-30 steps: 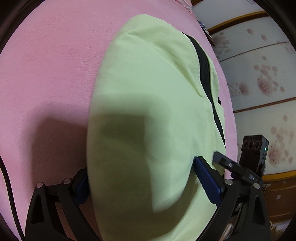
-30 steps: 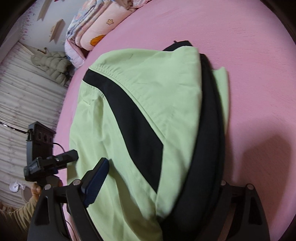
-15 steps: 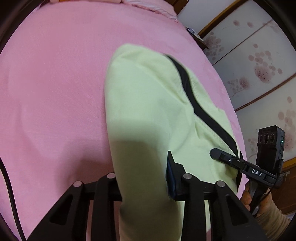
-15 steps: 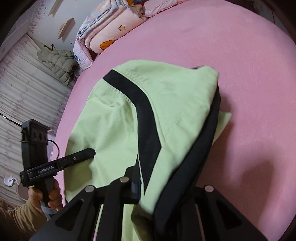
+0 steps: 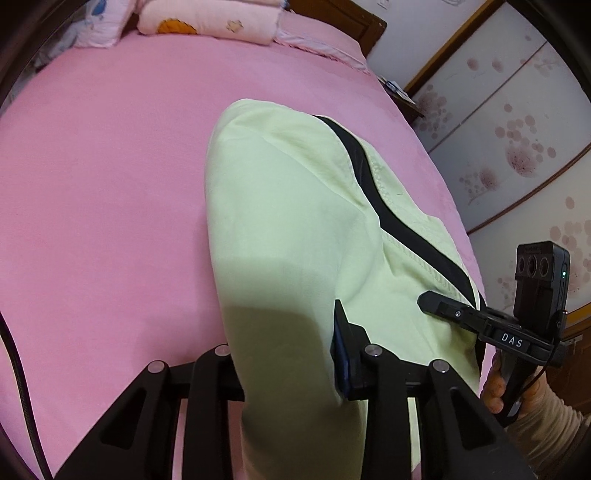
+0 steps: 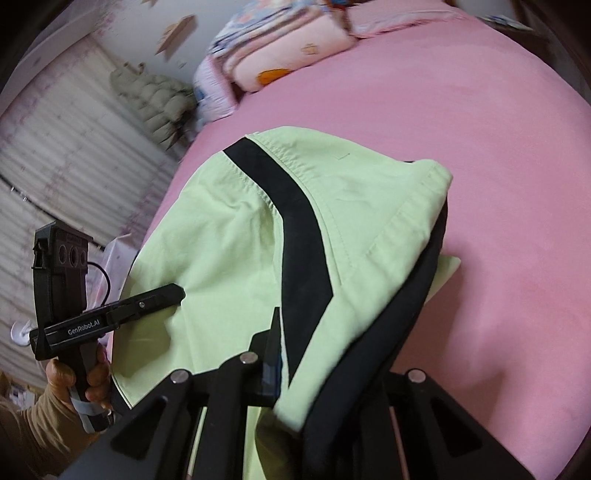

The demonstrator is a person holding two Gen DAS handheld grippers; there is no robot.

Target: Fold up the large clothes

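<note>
Garment (image 5: 295, 229): light green with a black stripe and black trim, lying partly on the pink bed (image 5: 103, 192). Its near end is being held up off the sheet at two points; the far end is resting on the bed, well short of the pillows (image 5: 207, 26) at the head.

Left tool (image 5: 288, 365): jaws are standing nearly closed, pinching a bunched green edge between the pads. Right tool (image 6: 295, 384): jaws are closed down tighter, gripping the corner where the green cloth meets the thick black trim.

Judgement on the hold: both tools are taking the same end of the garment, one corner each, so the cloth is hanging as a single sheet between them. That is likely the set-up for carrying this end over the part on the bed to make a fold. Folding is looking early; no crease is visible yet.

Pose: both tools are pointing steeply downward toward the bed, side by side, near one another. In the right wrist view the person's left hand (image 6: 83, 376) is wrapping the left handle, tan sleeve showing. In the left wrist view the right hand (image 5: 496, 384) is gripping its handle at the frame's lower right.

Risk, as judged: the thin green edge in the left tool could slip.
</note>
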